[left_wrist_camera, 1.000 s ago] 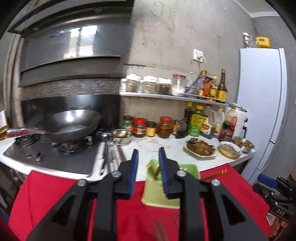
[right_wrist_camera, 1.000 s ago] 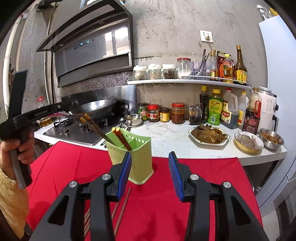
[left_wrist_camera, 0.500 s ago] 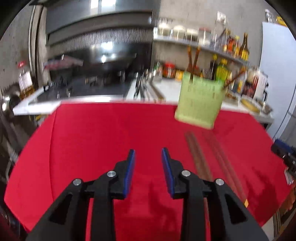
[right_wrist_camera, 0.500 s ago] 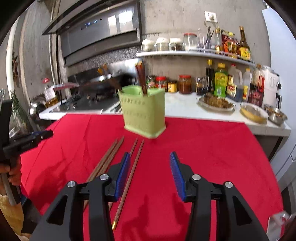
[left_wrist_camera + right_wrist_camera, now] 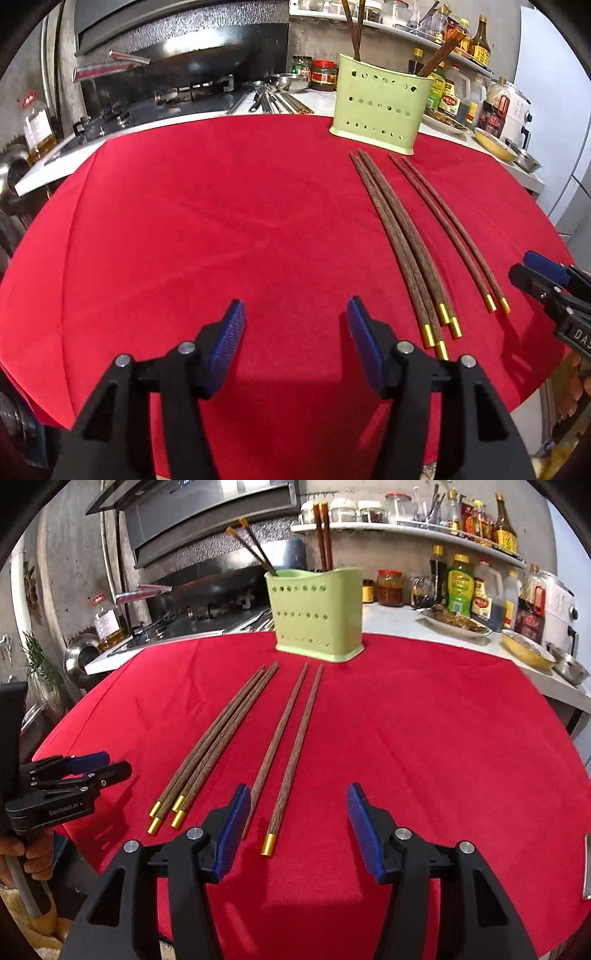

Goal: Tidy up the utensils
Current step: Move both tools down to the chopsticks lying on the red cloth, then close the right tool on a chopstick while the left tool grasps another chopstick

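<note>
Several brown chopsticks with gold caps lie on the red cloth: a bunch (image 5: 400,236) (image 5: 218,738) and a separate pair (image 5: 448,229) (image 5: 291,746). A pale green holder (image 5: 380,103) (image 5: 314,616) stands at the cloth's far edge with more chopsticks upright in it. My left gripper (image 5: 295,332) is open and empty, low over the cloth, left of the bunch. My right gripper (image 5: 299,819) is open and empty, its left finger just over the pair's capped ends.
A white counter (image 5: 406,620) behind the cloth carries sauce bottles (image 5: 460,587), jars and dishes of food (image 5: 454,618). A stove with a wok (image 5: 199,62) is at the back left. A shelf with jars (image 5: 369,520) hangs above.
Both grippers came down toward the near side of the cloth, and the left opened wider. The chopsticks on the cloth now lie close in front.
</note>
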`<state>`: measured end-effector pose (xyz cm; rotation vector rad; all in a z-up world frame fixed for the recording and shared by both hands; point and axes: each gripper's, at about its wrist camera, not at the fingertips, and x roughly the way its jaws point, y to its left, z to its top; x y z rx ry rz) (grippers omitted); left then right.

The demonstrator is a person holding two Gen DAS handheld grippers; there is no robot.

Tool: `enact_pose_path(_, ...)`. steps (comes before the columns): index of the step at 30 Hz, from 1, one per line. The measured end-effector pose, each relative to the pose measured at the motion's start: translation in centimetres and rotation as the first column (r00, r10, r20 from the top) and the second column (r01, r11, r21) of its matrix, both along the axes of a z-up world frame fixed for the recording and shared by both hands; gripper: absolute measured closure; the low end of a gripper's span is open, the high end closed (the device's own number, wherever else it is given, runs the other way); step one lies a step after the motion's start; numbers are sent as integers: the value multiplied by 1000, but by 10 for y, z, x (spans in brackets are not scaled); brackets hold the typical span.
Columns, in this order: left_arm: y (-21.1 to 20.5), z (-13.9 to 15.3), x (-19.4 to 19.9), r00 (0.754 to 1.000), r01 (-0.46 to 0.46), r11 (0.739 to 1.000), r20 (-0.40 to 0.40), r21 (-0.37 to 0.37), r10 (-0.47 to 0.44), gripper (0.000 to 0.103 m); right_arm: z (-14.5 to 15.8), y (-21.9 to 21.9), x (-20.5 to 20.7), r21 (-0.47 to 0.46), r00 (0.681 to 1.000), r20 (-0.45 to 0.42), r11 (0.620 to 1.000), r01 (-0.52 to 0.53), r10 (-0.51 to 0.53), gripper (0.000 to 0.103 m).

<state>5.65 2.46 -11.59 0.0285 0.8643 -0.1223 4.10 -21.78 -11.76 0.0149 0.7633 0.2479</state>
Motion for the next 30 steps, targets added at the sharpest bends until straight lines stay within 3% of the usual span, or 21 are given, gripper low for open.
enact_pose_path(8,4,6,7,1000,-27,1000,9,-9,27,46,-8,10,14,-14,999,-31,999,-30,30,77)
enact_pose_path(15,-7,4,7,1000,10,1000,-4,-16,-10,46,-16,16,17,-56,998,-42,998,-43,41,88)
enact_pose_path(16,-9,4,6,1000,19,1000,-7,-18,-20,46,-16,15,17,-69,999,-37,997,-39,37,94)
enact_pose_path(30,-49,-2,15,988,136,989,-63,-62,-139,46,-16,-40,6,-71,996,-40,994,78,-81,96)
